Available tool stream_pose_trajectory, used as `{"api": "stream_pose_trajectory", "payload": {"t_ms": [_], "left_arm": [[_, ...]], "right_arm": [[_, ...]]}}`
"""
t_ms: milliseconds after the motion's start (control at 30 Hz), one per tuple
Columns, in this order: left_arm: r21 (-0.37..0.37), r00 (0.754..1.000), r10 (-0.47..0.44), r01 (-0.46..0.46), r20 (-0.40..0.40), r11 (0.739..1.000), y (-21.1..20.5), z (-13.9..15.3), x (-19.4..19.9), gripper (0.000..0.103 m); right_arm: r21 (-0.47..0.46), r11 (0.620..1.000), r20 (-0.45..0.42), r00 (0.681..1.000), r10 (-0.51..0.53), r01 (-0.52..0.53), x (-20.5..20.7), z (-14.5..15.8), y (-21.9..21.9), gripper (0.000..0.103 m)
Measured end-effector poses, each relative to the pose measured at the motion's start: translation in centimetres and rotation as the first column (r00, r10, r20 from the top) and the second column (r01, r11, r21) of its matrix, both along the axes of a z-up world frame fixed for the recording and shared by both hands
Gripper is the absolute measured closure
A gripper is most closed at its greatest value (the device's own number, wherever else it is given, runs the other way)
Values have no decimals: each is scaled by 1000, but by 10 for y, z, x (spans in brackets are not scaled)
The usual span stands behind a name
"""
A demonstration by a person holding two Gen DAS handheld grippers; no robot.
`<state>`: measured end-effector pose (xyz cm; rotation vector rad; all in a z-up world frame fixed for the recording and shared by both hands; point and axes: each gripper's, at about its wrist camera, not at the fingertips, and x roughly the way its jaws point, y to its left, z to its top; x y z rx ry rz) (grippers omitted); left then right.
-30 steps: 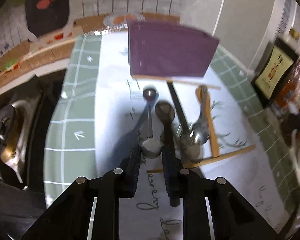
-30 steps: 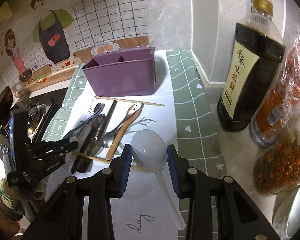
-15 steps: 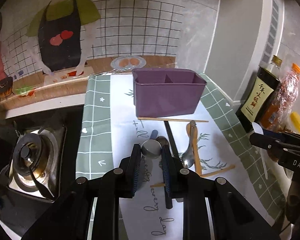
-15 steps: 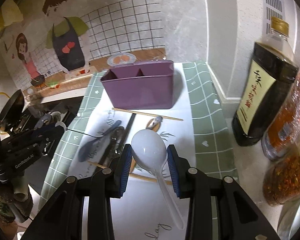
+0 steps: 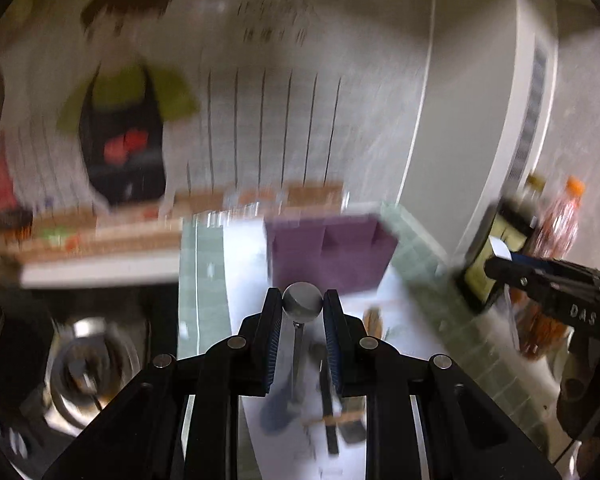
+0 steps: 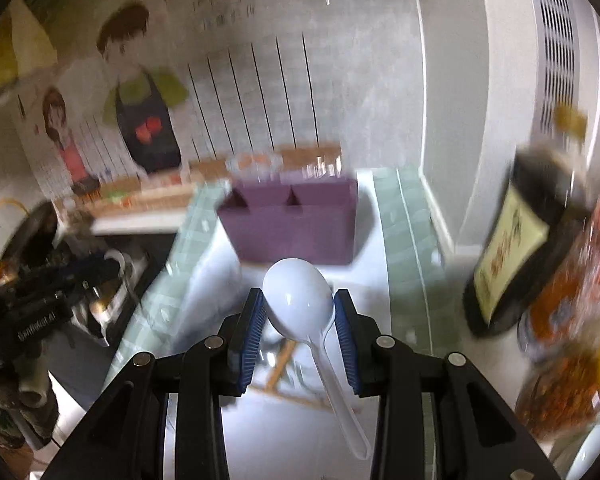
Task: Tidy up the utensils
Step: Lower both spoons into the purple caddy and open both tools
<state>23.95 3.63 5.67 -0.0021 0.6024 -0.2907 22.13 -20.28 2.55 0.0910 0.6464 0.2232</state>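
Note:
My left gripper (image 5: 302, 307) is shut on the round bowl of a metal spoon (image 5: 302, 306), whose handle hangs down toward the mat. My right gripper (image 6: 300, 308) is shut on the bowl of a white plastic spoon (image 6: 299, 300), its handle trailing down and right. A purple two-compartment utensil holder (image 5: 332, 254) stands on the mat ahead of both grippers, and it shows in the right wrist view (image 6: 292, 226) too. Several utensils and chopsticks (image 5: 332, 412) lie on the mat below. Both views are motion-blurred.
A gas stove (image 5: 84, 364) sits left of the green-checked mat (image 6: 404, 264). A dark sauce bottle (image 6: 528, 240) and jars of red chili (image 6: 560, 384) stand at the right by the wall. The other gripper shows at each view's edge (image 5: 548, 288).
Both grippers have lifted and tilted up with their spoons, so more wall shows. The metal spoon has come off the mat and hangs from my left gripper.

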Motion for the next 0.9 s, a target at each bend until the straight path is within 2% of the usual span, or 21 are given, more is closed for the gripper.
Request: {"api": "stream_pose_trajectory", "payload": {"t_ms": [67,167,233,333,433,567,767,900], "left_arm": [[-13,997,-18,19,68,1000,-2,34,9,81],[-60,992,-41,49,121,997,-1,71,28,81],[-98,989,-39,54,145,994,2,87,45,81],[-127,986,-36,57,165,990,4,96,68,81],[-145,987,-27,50,155,988,5,92,99,81],[-170,995,-5,22,101,985,3,72,138,81],[-176,999,6,0,34,984,-3,38,165,81],[-161,1000,0,3,19,987,-13,18,171,81]], "right_arm": [[14,1000,78,997,9,-10,9,36,-2,70],[52,998,194,980,33,-44,26,83,-4,70],[57,997,258,966,27,-43,40,102,-3,70],[83,996,277,961,12,-37,70,114,-2,69],[103,994,271,962,12,-42,101,110,-1,69],[140,989,229,973,17,-51,143,90,2,69],[164,985,182,983,25,-55,181,51,11,69],[185,981,173,985,26,-58,200,32,11,69]]}}
